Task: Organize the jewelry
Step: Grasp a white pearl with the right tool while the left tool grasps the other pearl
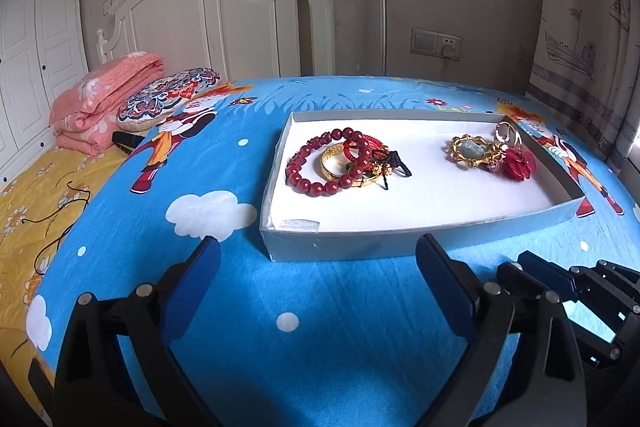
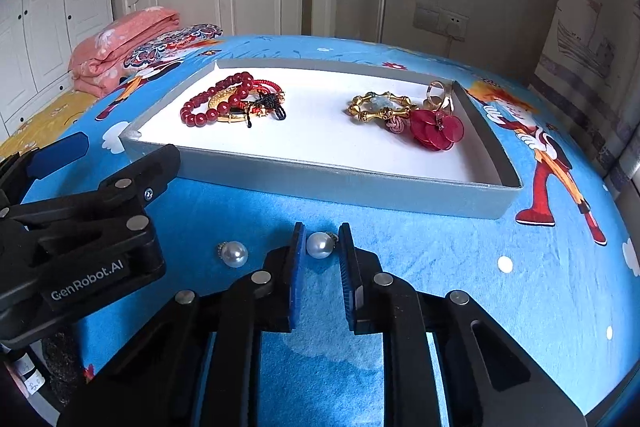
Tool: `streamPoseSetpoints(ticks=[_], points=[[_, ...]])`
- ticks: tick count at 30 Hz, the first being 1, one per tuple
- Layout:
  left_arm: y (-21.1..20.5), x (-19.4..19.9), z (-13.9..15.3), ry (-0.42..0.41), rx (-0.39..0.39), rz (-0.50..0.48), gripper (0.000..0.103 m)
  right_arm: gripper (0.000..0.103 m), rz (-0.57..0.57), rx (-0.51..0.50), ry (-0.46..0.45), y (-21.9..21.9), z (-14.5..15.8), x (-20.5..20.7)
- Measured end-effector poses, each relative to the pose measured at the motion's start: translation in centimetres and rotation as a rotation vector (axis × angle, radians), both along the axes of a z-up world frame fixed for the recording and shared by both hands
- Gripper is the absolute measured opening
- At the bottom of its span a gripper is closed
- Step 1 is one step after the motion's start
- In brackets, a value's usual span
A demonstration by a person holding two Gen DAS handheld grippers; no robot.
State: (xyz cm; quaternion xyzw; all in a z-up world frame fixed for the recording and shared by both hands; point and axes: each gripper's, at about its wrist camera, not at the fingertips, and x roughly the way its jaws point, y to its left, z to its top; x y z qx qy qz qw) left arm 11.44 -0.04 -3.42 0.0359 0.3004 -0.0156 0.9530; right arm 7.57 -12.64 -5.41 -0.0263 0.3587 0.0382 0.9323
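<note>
A shallow grey box (image 1: 360,247) (image 2: 320,187) with a white lining lies on the blue bedsheet. At its left end are a red bead bracelet (image 1: 316,183) (image 2: 200,115), a gold bangle (image 1: 332,159) and red cord pieces. At its right end lie a gold-framed brooch (image 2: 376,109) (image 1: 472,151) and a red flower piece (image 2: 436,131) (image 1: 518,163). In front of the box, two pearl earrings rest on the sheet. My right gripper (image 2: 322,243) (image 1: 532,267) is shut on one pearl earring (image 2: 320,245). The other pearl earring (image 2: 235,254) lies free to its left. My left gripper (image 1: 320,259) (image 2: 116,155) stands wide open, holding nothing, before the box's near wall.
A folded pink quilt (image 1: 100,103) and a patterned cushion (image 1: 168,99) lie at the bed's far left, by the white headboard (image 1: 208,19). A dark cord (image 1: 60,223) trails over the yellow sheet at left. A curtain (image 1: 588,7) hangs at right.
</note>
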Motion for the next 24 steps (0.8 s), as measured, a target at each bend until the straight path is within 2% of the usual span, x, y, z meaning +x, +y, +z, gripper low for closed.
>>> streamPoseSetpoints(ticks=[10, 14, 18, 20, 21, 24], points=[[-0.3, 0.2, -0.1, 0.013, 0.029, 0.006, 0.095, 0.015, -0.082, 0.04, -0.091, -5.2, -0.2, -4.4], [-0.9, -0.9, 0.3, -0.029, 0.063, 0.023, 0.095, 0.015, -0.098, 0.045, -0.104, -6.5, -0.5, -5.5], [-2.4, -3.1, 0.2, -0.038, 0.008, -0.043, 0.095, 0.015, -0.098, 0.047, -0.109, -6.8, -0.7, -5.7], [-3.7, -4.1, -0.1, -0.048, 0.009, -0.082, 0.095, 0.015, -0.093, 0.049, -0.112, -6.7, -0.8, -5.8], [-4.3, -4.3, -0.2, -0.048, 0.014, -0.096, 0.093, 0.015, -0.091, 0.046, -0.113, -6.6, -0.8, -5.8], [-5.4, -4.1, -1.1, -0.011, -0.002, -0.126, 0.081, 0.015, -0.09, 0.049, -0.118, -6.7, -0.9, -5.9]])
